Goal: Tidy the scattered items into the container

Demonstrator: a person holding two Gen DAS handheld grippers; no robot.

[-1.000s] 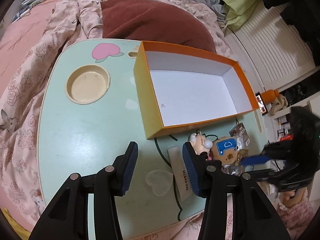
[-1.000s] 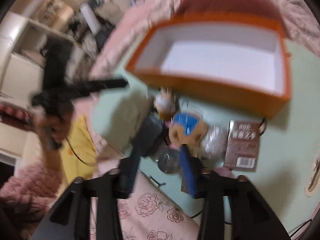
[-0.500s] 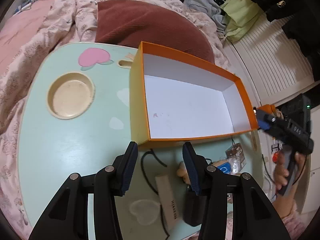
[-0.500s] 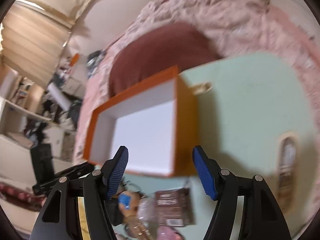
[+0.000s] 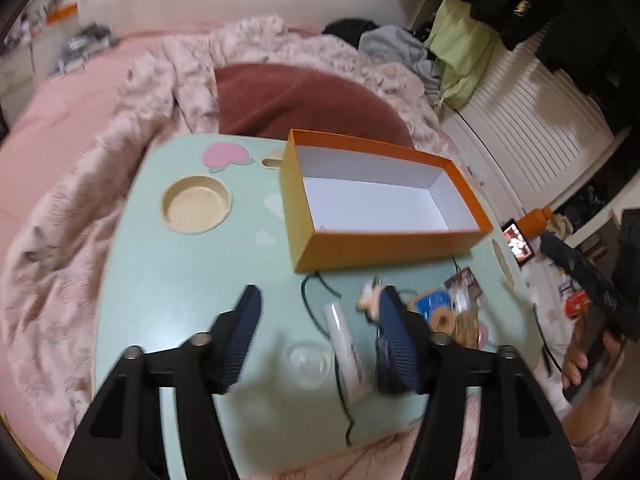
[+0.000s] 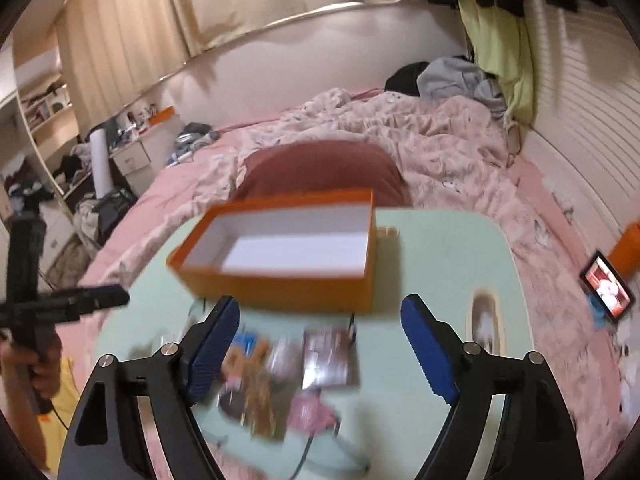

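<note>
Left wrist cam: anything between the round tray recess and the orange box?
Nothing; left wrist view shows bare mint tabletop between the recess and the orange box.

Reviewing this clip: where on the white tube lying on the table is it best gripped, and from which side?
Grip the white tube across its narrow middle, coming from above. It lies flat on the green table, long and slim, with bare surface on its left. The left gripper, jaws opening and empty, already straddles it. A dark cable runs alongside, so avoid pinching that.
</note>
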